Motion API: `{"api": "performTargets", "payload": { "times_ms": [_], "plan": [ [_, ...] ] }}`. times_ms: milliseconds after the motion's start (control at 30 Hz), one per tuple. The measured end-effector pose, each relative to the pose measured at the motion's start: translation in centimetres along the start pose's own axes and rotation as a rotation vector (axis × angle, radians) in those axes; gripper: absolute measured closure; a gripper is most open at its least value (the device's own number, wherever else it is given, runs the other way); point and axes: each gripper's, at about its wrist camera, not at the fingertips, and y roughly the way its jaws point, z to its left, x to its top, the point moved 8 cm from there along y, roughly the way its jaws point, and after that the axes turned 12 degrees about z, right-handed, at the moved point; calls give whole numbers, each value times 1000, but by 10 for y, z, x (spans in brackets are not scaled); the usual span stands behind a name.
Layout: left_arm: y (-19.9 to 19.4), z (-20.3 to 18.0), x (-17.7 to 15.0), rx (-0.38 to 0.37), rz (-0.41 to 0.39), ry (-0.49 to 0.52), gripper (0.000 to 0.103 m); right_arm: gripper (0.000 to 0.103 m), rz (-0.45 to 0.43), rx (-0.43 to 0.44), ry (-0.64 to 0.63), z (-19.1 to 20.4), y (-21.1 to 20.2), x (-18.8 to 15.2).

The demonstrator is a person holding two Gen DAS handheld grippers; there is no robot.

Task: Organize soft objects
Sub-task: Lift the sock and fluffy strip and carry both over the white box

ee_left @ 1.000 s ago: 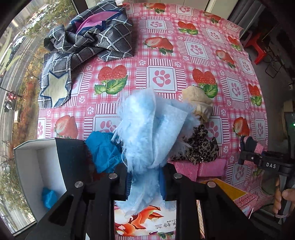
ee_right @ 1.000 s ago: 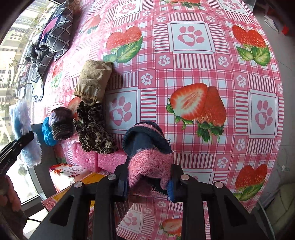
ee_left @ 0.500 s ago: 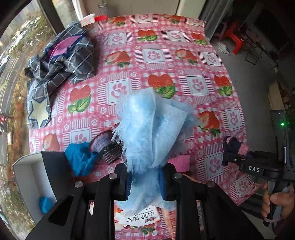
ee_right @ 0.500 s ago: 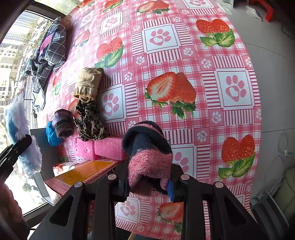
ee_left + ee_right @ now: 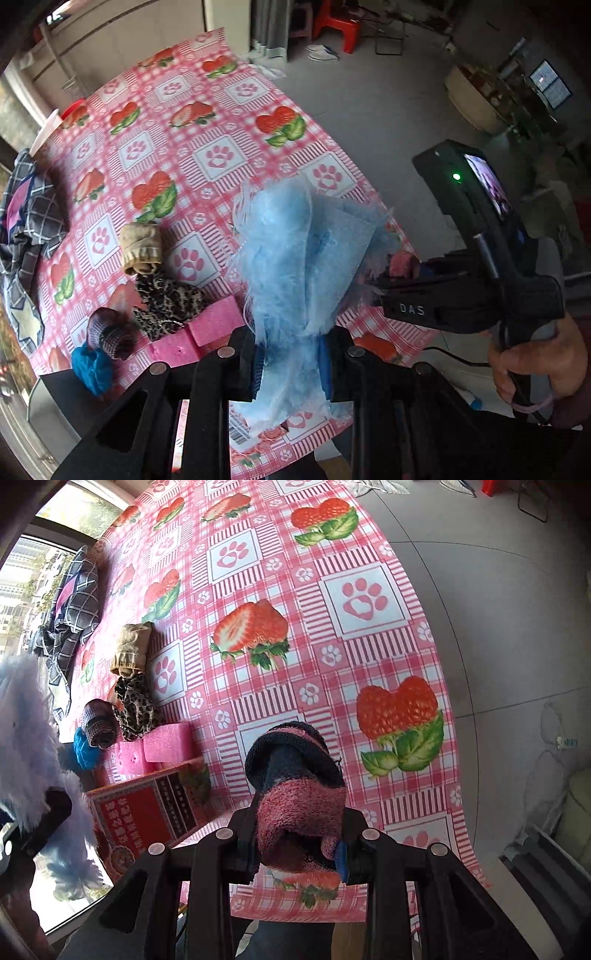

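My left gripper is shut on a fluffy light-blue cloth and holds it high above the table's near edge. My right gripper is shut on a pink and navy knit sock, also held above the near edge; it shows at the right in the left wrist view. On the table lie a tan sock, a leopard-print cloth, a striped knit roll and a blue cloth ball.
Pink foam blocks and a red printed box sit at the table's near edge. A plaid garment lies at the far left. A dark box corner is at lower left. Floor lies to the right.
Both grippers have risen and pulled back from the table with their loads. The left wrist view has swung right, so the white box has left view and the right gripper looms closer.
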Motion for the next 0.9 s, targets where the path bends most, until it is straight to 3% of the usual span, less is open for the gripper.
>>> {"api": "performTargets", "payload": {
  "times_ms": [233,533,700,900],
  "plan": [
    [5,-38,-40,-29,5,151,77,71,-9,-5,68,-9,11,-37],
    [-6,-43,-119,-29,-39,215,77,71,-39,-24,100,18,25,-102],
    [-15,-10,-161,8,-69,155,77,71,-54,-17,56,54,33,-135],
    [-28,52,-201,46,-102,-11,77,71,-49,-9,-41,105,48,-164]
  ]
}}
